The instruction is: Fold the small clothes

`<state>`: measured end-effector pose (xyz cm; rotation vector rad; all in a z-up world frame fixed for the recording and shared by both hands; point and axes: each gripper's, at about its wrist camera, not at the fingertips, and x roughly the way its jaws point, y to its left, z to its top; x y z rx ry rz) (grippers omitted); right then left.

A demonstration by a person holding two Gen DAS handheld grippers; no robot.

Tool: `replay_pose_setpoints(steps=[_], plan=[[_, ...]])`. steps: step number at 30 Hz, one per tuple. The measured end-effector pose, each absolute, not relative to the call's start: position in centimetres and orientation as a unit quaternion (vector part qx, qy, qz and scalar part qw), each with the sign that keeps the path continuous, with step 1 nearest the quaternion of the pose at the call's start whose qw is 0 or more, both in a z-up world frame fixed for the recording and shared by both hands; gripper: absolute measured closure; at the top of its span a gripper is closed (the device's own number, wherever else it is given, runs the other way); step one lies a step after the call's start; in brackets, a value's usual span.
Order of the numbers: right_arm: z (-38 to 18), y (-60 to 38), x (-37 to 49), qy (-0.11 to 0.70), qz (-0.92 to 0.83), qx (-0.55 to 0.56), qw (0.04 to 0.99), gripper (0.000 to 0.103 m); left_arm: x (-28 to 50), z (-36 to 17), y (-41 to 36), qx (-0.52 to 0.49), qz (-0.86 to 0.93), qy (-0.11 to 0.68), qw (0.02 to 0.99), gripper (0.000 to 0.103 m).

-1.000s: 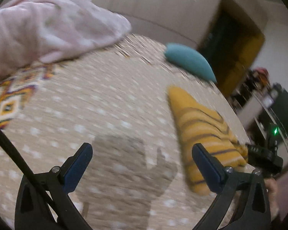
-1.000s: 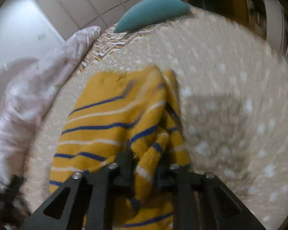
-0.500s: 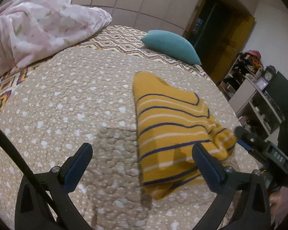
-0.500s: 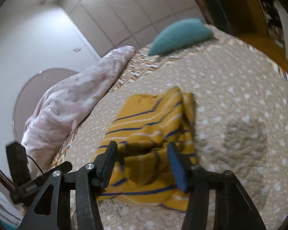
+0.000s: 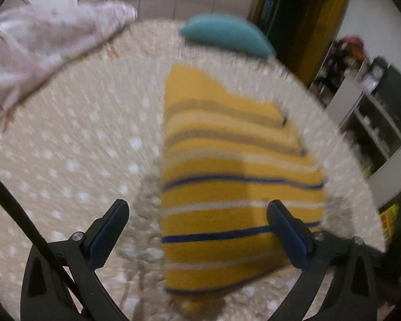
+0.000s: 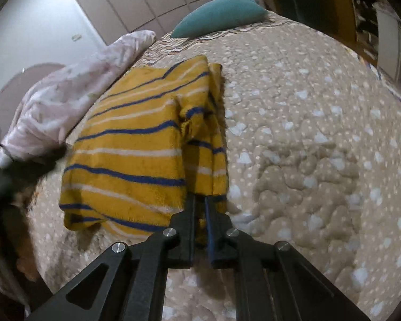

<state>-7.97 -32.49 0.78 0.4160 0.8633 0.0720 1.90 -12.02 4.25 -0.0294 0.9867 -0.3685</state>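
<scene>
A small yellow garment (image 5: 227, 182) with blue and white stripes lies folded on the beige dotted bedspread (image 5: 74, 155). In the left wrist view my left gripper (image 5: 197, 230) is open, its jaws wide apart over the garment's near end, holding nothing. In the right wrist view the garment (image 6: 136, 149) lies left of centre, and my right gripper (image 6: 199, 208) is shut on the garment's folded right edge, with cloth pinched between the jaws. The left wrist view is blurred.
A teal pillow (image 5: 227, 37) lies at the far end of the bed, also in the right wrist view (image 6: 222, 13). A pink floral duvet (image 5: 45, 40) is heaped along the left side. Shelves and clutter (image 5: 369, 112) stand beyond the bed's right edge.
My right gripper was shut on the garment, opened half a second ago, and is now shut on its right edge again. My left gripper moved right and closer over the garment, still open.
</scene>
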Motion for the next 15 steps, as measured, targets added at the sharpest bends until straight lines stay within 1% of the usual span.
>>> replay_pose_setpoints(steps=[2, 5, 8, 11, 12, 13, 14, 15], plan=[[0.8, -32.4, -7.9, 0.417, 0.030, 0.196, 0.887, 0.096, 2.0, 2.3, -12.1, -0.027, -0.170, 0.485, 0.857, 0.000], [0.4, -32.3, -8.1, 0.414, 0.030, 0.190, 0.890, 0.095, 1.6, 1.6, -11.1, -0.062, -0.181, 0.483, 0.855, 0.000], [0.4, -32.7, -8.0, 0.406, 0.032, 0.196, 0.892, 0.096, 1.3, 2.1, -10.1, -0.061, -0.192, 0.488, 0.849, 0.000], [0.7, -32.3, -8.6, 0.395, 0.032, 0.177, 0.901, 0.094, -0.5, 3.6, -8.7, -0.056, -0.205, 0.472, 0.856, 0.000], [0.8, -32.3, -8.9, 0.394, 0.028, 0.169, 0.903, 0.081, -1.3, 4.1, -8.3, -0.047, -0.206, 0.463, 0.861, 0.000], [1.0, -32.3, -9.2, 0.394, 0.016, 0.160, 0.905, 0.074, -2.0, 4.5, -7.7, -0.035, -0.205, 0.454, 0.867, 0.000], [1.3, -32.4, -9.5, 0.392, 0.007, 0.157, 0.906, 0.071, -2.5, 4.8, -7.1, -0.023, -0.202, 0.445, 0.872, 0.000], [1.9, -32.9, -10.0, 0.383, 0.007, 0.167, 0.908, 0.071, -3.2, 5.0, -6.4, -0.012, -0.196, 0.435, 0.879, 0.000]])
